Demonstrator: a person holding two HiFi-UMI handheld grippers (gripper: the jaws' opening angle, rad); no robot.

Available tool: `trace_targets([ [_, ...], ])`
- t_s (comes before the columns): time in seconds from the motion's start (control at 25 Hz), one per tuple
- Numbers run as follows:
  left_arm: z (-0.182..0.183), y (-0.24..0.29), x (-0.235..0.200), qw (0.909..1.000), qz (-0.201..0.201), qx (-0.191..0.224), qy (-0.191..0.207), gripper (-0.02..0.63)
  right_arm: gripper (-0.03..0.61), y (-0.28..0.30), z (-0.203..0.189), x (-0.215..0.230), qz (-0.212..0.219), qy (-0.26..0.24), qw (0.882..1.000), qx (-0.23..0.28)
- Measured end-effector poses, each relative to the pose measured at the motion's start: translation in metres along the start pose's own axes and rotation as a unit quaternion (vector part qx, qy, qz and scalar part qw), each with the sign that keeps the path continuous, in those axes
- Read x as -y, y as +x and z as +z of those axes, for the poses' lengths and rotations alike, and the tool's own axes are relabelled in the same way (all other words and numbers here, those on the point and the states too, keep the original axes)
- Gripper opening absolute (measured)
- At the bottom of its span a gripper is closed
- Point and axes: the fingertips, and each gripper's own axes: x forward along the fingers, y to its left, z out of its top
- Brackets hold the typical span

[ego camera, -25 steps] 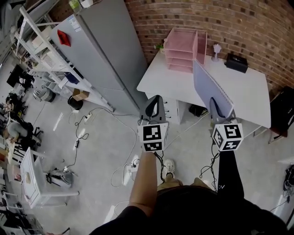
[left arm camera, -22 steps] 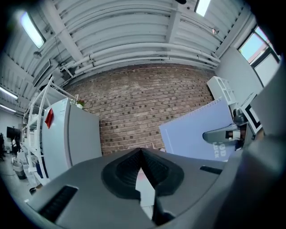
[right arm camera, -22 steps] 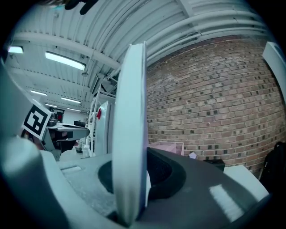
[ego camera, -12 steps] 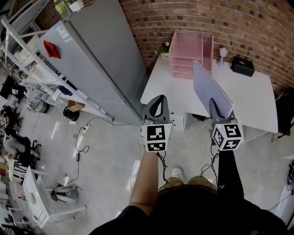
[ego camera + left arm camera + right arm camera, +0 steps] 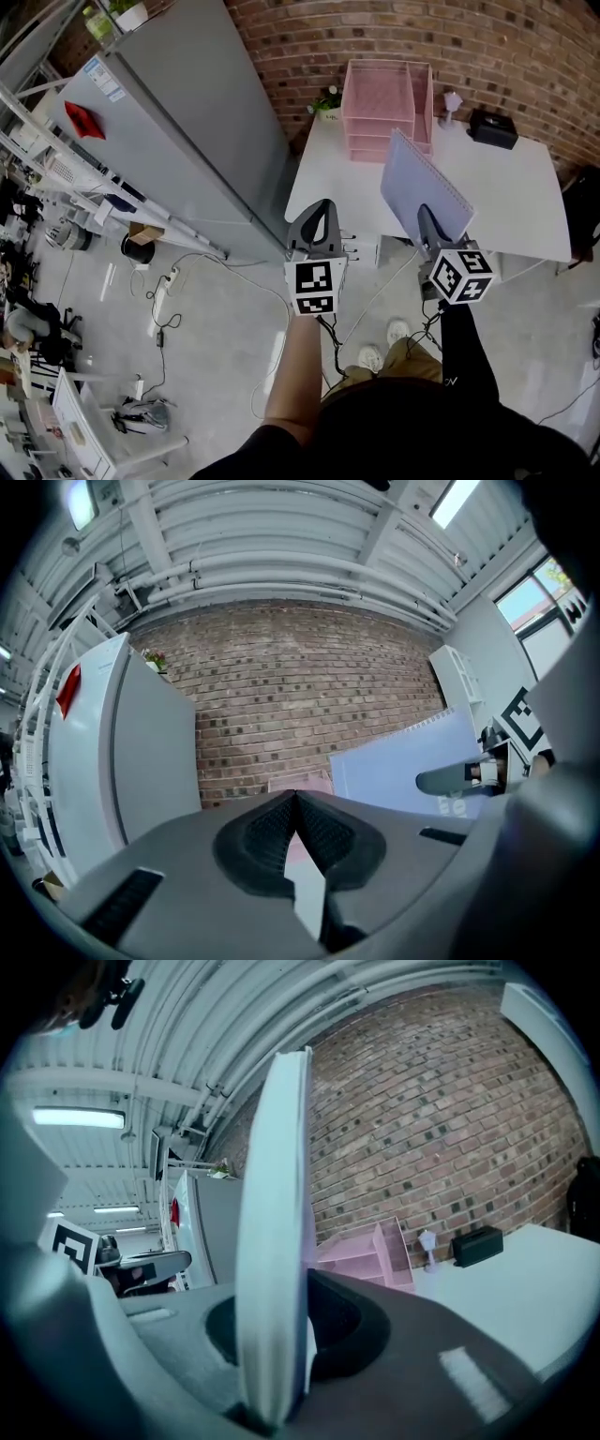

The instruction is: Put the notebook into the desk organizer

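A pale lilac spiral notebook (image 5: 422,187) stands on edge in the air above the white desk (image 5: 511,202), with my right gripper (image 5: 428,217) shut on its near edge. In the right gripper view the notebook (image 5: 274,1232) rises edge-on between the pads. The pink desk organizer (image 5: 386,98) stands at the desk's back against the brick wall, beyond the notebook; it shows too in the right gripper view as the organizer (image 5: 361,1252). My left gripper (image 5: 317,214) hovers left of the desk's near corner, shut with nothing in it. The notebook (image 5: 412,771) appears to the right in the left gripper view.
A tall grey cabinet (image 5: 178,141) stands left of the desk. A black box (image 5: 493,128) and a small white lamp (image 5: 453,101) sit at the desk's back right. Cables and a power strip (image 5: 164,286) lie on the floor; metal shelving (image 5: 47,178) lines the far left.
The view has shifted toward the desk. The notebook and right gripper have moved slightly left and forward, nearer the organizer. The left gripper keeps its place beside it.
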Motion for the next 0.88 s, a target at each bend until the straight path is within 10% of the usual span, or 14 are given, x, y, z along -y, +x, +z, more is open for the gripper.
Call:
trace_targets([
  [0.52,-0.020,0.041,-0.027,0.9998,0.002,-0.019,0.006,0.009,0.040,0.063,-0.030,0.019,0.040,0.210,0.977,0.007],
  [0.88,-0.032,0.111,-0.034,0.9989,-0.032,-0.030,0.018,0.009,0.040,0.129,-0.049,0.054,0.052,0.354,0.933,0.022],
])
